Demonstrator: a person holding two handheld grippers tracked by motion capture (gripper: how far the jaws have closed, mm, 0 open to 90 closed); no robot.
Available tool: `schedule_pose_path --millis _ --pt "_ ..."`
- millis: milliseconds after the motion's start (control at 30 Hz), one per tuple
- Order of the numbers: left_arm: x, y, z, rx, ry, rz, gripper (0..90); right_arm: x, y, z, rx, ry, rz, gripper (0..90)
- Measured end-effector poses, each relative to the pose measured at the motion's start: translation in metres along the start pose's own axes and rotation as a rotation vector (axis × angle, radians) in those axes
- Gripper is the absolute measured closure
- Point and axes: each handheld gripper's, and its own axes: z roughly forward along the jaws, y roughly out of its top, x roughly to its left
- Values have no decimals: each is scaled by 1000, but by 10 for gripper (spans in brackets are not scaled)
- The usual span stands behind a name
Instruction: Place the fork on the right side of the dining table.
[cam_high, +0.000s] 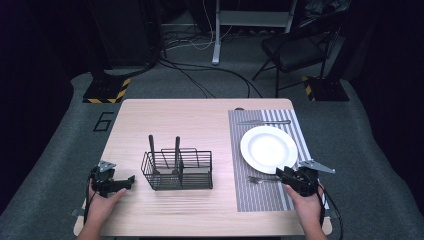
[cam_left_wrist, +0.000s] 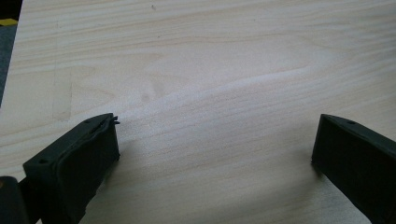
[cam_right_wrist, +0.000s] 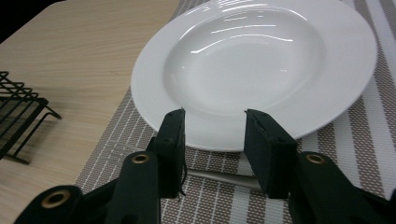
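In the high view, the right gripper (cam_high: 286, 174) hovered over the fork (cam_high: 261, 179) lying on the striped placemat (cam_high: 260, 195) just below the white plate (cam_high: 269, 149), while the left gripper (cam_high: 131, 179) rested spread and empty on the wooden table (cam_high: 200, 120), left of the wire caddy (cam_high: 177, 170) holding 2 dark handles, in a dim room with cables and a chair beyond. The left gripper view showed its 2 jaws wide apart over bare wood. In the right gripper view the jaws stood part-open astride the fork handle (cam_right_wrist: 215, 178) without pressing it, so backing straight off should leave it square.
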Motion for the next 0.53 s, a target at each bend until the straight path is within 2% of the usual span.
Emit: schedule_pose_path --millis 100,133,200,267,433,533 --pt "0 0 0 0 -1 -1 3 4 -1 0 -1 17 -25 576" --pt "0 0 0 0 2 2 3 6 -1 1 -4 43 -38 565" --pt "0 0 0 1 -1 -1 3 7 -1 1 -4 49 -45 559" --pt "0 0 0 1 0 0 3 11 -2 2 -2 75 -55 550" --pt "-1 0 -1 2 7 -10 3 26 -5 7 33 110 -145 507" --pt "-1 -1 -1 1 10 -8 2 33 -5 9 37 140 -178 466"
